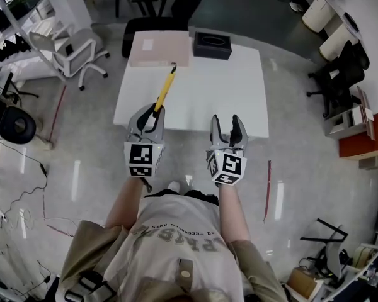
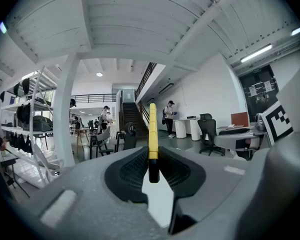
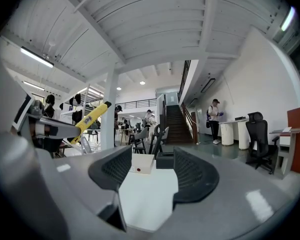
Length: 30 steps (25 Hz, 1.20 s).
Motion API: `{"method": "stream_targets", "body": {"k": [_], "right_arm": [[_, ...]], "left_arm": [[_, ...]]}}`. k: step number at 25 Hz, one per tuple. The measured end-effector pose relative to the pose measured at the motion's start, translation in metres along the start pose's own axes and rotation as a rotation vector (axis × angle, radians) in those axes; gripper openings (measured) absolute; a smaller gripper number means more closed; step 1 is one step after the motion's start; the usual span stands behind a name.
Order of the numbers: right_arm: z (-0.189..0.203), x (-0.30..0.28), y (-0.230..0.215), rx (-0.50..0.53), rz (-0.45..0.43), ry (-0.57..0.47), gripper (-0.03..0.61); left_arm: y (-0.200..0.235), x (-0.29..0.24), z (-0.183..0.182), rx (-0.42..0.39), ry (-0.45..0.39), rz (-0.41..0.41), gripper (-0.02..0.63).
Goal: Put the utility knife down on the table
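Left gripper view: utility knife (image 2: 152, 139) clamped in left gripper (image 2: 155, 171).

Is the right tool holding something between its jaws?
No: the jaws of the right tool stand apart, with nothing gripped between them.

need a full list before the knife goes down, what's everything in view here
table: one, white, centre of the head view
utility knife: one, yellow with a black end, clamped in the left gripper, over the table's left side
flat box: one, pale pink, far left of the table
open-topped box: one, black, far edge of the table, right of the flat box
white chair: one, on the floor left of the table
black chair: one, behind the table
left gripper: one, grey, shut on the knife
right gripper: one, grey, jaws apart, nothing between them
shirt: one, beige, the person's, bottom of the head view
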State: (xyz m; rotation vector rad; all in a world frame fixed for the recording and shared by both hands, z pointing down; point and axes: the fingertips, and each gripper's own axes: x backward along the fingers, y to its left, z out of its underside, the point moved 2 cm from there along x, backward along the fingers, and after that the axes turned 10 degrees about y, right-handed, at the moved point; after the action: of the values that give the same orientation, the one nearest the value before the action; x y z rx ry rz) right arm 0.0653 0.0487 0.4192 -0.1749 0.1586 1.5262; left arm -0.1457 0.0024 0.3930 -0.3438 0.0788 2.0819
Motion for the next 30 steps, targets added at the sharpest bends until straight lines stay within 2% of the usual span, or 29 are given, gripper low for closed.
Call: {"method": "stream_targets", "body": {"k": [8, 14, 30], "right_arm": [[-0.001, -0.03, -0.008, 0.016, 0.007, 0.027, 0.238], [0.0, -0.055, -0.02, 0.034, -0.019, 0.048, 0.238], [-0.009, -0.144, -0.086, 0.079, -0.133, 0.08, 0.238]], "left_arm": [[0.01, -0.032, 0.001, 0.015, 0.017, 0.018, 0.074], [0.006, -0.057, 0.007, 0.019, 0.048, 0.023, 0.074], [-0.013, -0.14, 0.0, 0.105, 0.083, -0.089, 0.074]]}}
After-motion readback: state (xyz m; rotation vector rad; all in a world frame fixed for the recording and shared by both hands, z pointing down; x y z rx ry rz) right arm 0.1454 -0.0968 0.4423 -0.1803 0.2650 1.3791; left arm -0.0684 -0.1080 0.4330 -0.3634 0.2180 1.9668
